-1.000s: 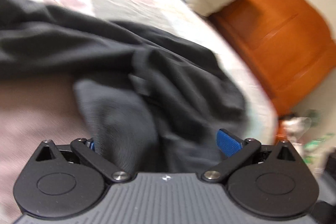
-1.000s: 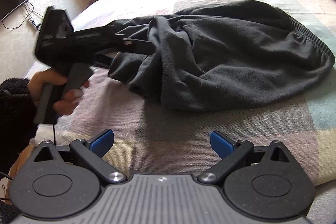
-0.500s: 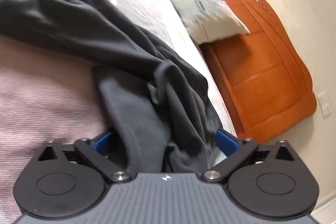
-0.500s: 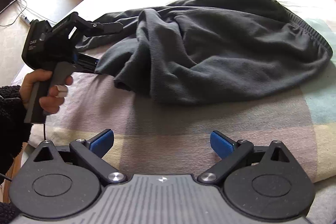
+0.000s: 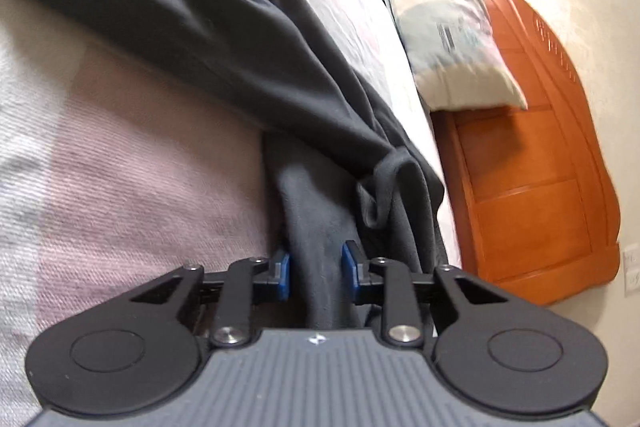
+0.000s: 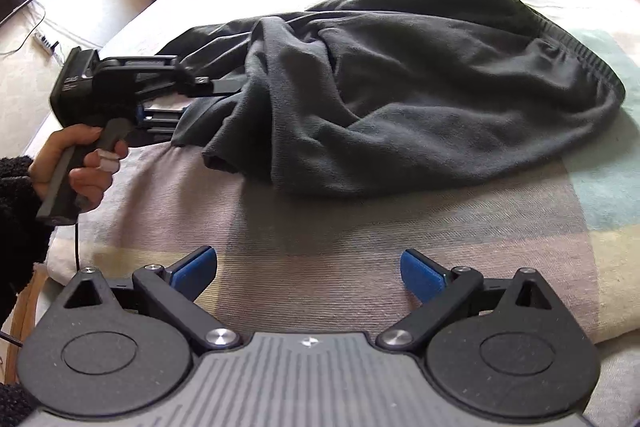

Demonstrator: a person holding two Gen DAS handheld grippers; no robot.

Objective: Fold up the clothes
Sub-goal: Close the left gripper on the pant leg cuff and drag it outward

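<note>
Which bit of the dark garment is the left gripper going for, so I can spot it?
Start from the bed with its striped pastel cover, where the dark grey garment lies crumpled. Follow it to its narrow end nearest the person's hand. There the left gripper is closing on a thin bunched fold, unlike the wide ribbed waistband at the far end.

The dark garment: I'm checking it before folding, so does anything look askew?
Yes. The dark garment lies bunched and twisted on the bed, not flat. The left gripper is closing on one crumpled end.
</note>
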